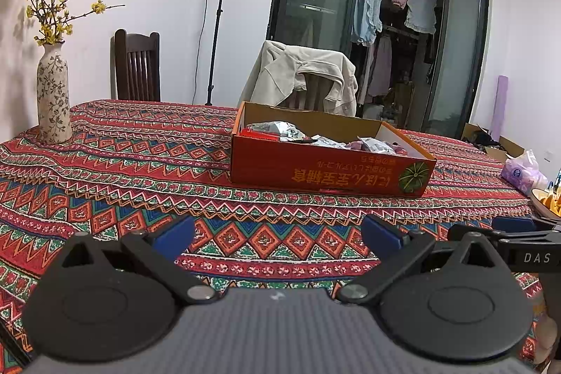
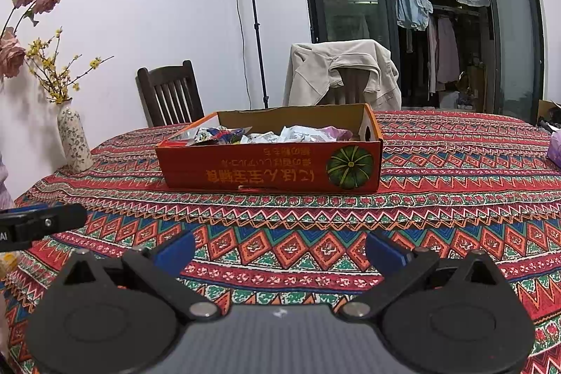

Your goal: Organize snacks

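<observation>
An orange cardboard box (image 1: 326, 169) (image 2: 270, 169) with a green pumpkin print stands on the patterned tablecloth, well ahead of both grippers. Several crinkled snack packets (image 1: 280, 130) (image 2: 294, 134) lie inside it, white, blue and purple. My left gripper (image 1: 278, 235) hovers low over the cloth, open, nothing between its blue pads. My right gripper (image 2: 280, 249) is likewise open and empty, short of the box. Part of the right gripper (image 1: 519, 240) shows at the left view's right edge, and part of the left gripper (image 2: 38, 225) at the right view's left edge.
A floral vase (image 1: 52, 93) (image 2: 73, 142) with flowers stands at the table's far left. Two chairs stand behind the table, one draped with a beige jacket (image 1: 305, 76) (image 2: 343, 69). A tissue pack (image 1: 522, 170) and a bowl (image 1: 545, 202) sit at the right edge. A lamp stand (image 2: 254, 20) is by the wall.
</observation>
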`<state>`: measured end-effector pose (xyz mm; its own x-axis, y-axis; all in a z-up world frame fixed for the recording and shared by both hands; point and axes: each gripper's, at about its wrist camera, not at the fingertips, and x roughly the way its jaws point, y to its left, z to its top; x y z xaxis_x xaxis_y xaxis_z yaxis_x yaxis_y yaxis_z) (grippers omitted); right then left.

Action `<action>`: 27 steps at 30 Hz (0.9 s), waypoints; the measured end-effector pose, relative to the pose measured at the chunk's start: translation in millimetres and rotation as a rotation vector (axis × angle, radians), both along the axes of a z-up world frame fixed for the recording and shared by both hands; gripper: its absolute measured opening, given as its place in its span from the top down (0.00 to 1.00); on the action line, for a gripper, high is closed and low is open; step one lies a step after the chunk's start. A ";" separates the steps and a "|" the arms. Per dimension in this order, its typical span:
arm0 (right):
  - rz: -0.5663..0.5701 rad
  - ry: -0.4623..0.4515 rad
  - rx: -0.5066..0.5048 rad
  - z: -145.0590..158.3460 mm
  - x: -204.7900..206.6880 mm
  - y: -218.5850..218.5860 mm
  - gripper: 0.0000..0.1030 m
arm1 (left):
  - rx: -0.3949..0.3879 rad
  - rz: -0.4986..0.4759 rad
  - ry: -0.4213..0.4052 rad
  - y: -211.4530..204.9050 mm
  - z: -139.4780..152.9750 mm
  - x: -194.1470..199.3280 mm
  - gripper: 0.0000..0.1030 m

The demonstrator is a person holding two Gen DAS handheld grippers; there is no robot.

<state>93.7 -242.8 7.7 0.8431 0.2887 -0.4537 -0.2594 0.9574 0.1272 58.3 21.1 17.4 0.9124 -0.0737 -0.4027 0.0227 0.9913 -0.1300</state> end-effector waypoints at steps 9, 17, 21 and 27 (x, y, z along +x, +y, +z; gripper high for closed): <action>0.000 0.000 -0.001 0.1 0.0 0.0 0.00 | -0.001 -0.005 0.002 1.0 -0.4 0.5 0.00; 0.000 0.001 -0.003 -0.9 -0.1 0.6 0.00 | -0.004 -0.009 0.004 0.5 -0.6 0.7 0.00; 0.001 0.001 -0.003 -2.0 -0.1 1.0 0.00 | -0.001 -0.008 0.005 0.9 -0.9 0.9 0.00; 0.001 0.003 -0.005 -4.6 0.0 1.6 0.00 | -0.002 0.000 0.004 1.1 -1.6 0.8 0.00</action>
